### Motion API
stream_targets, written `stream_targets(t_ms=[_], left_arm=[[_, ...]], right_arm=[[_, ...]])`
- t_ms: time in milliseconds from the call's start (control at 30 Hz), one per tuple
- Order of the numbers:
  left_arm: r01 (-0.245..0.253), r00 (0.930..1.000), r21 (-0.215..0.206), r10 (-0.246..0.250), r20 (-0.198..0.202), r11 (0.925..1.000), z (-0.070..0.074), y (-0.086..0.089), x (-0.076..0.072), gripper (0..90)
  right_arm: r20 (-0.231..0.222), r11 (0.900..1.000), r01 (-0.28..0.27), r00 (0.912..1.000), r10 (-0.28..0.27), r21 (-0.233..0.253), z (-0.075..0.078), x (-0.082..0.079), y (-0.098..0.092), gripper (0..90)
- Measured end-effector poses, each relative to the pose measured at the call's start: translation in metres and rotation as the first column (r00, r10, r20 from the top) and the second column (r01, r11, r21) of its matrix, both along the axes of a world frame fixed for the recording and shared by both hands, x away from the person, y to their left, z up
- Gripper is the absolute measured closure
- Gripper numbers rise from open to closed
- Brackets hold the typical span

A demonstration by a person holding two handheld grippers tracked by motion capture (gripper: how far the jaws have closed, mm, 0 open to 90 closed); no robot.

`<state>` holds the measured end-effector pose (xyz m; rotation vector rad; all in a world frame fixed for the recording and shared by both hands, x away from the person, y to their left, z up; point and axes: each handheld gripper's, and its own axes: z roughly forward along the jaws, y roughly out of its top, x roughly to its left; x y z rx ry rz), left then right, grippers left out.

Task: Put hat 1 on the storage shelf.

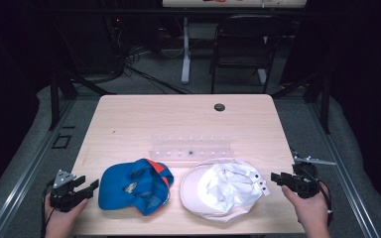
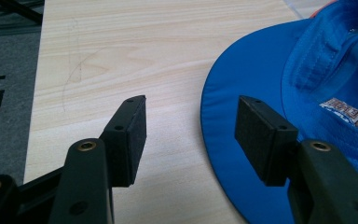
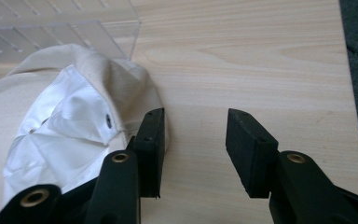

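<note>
Table carries two caps side by side near its front edge, w/ a clear plastic rack just behind them toward the middle. White cap lies inside-up toward the front right corner, blue cap inside-up toward the front left. Looks like the job is barely begun: neither cap lifted or gripped, both flat on the wood, all handling left to do. Left gripper sits at the front left edge, jaws spread, nothing between them; right gripper at the right edge, jaws likewise apart and empty, just beside the white cap's strap end. Left gripper view adds what the high view can't: blue cap's brim lies partly under one jaw, and a sewn label inside, text unreadable. Right gripper view shows a snap on the white cap's lining.
</note>
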<state>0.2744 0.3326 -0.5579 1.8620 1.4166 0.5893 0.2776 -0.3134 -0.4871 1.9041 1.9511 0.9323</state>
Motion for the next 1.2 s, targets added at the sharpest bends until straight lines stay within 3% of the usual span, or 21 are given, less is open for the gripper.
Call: stream_targets(t_ms=[267,400,467,500,567,667,700,867,1033,1133,1200], left_arm=[[0.007,0.9999,0.005,-0.007,-0.008,1.0000,-0.001,-0.002,0.000,44.2],[0.008,0.9999,0.005,-0.008,-0.011,1.0000,-0.002,-0.002,0.000,44.6],[0.009,0.9999,0.007,-0.008,-0.014,0.9999,-0.002,-0.002,0.000,44.5],[0.013,0.9998,0.005,-0.013,-0.015,0.9999,-0.001,-0.002,0.000,44.6],[0.018,0.9996,0.012,-0.018,-0.022,0.9998,-0.001,-0.003,0.000,44.6],[0.018,0.9998,0.012,-0.017,-0.010,0.9998,-0.002,-0.004,0.000,44.6],[0.021,0.9997,0.012,-0.021,-0.010,0.9997,-0.002,-0.004,0.000,44.6],[0.019,0.9998,0.014,-0.018,-0.010,0.9997,-0.003,-0.004,0.000,44.8],[0.019,0.9998,0.016,-0.019,-0.010,0.9997,-0.003,-0.004,0.001,45.5],[0.020,0.9998,0.017,-0.019,-0.010,0.9997,-0.003,-0.004,0.000,45.8],[0.019,0.9998,0.017,-0.019,-0.011,0.9997,-0.003,-0.003,0.000,45.9]], right_arm=[[-0.097,0.996,-0.081,0.9917,0.084,0.041,0.015,0.013,0.006,55.7],[-0.149,0.989,-0.127,0.9792,0.138,0.078,0.020,0.017,0.010,54.8],[-0.153,0.987,-0.129,0.9780,0.142,0.095,0.019,0.018,0.011,54.5],[-0.192,0.984,-0.139,0.9684,0.159,0.111,0.018,0.021,0.013,54.6],[-0.202,0.983,-0.129,0.9674,0.153,0.127,0.015,0.023,0.016,54.5],[-0.224,0.982,-0.134,0.9611,0.162,0.136,0.012,0.025,0.017,54.4],[-0.247,0.981,-0.135,0.9546,0.166,0.140,0.008,0.027,0.019,54.4],[-0.279,0.982,-0.117,0.9476,0.156,0.151,0.000,0.032,0.024,54.8],[-0.322,0.978,-0.133,0.9300,0.178,0.158,-0.006,0.035,0.030,55.4],[-0.320,0.978,-0.110,0.9332,0.163,0.177,-0.010,0.037,0.032,55.6],[-0.335,0.977,-0.111,0.9271,0.168,0.184,-0.014,0.038,0.030,55.8]])
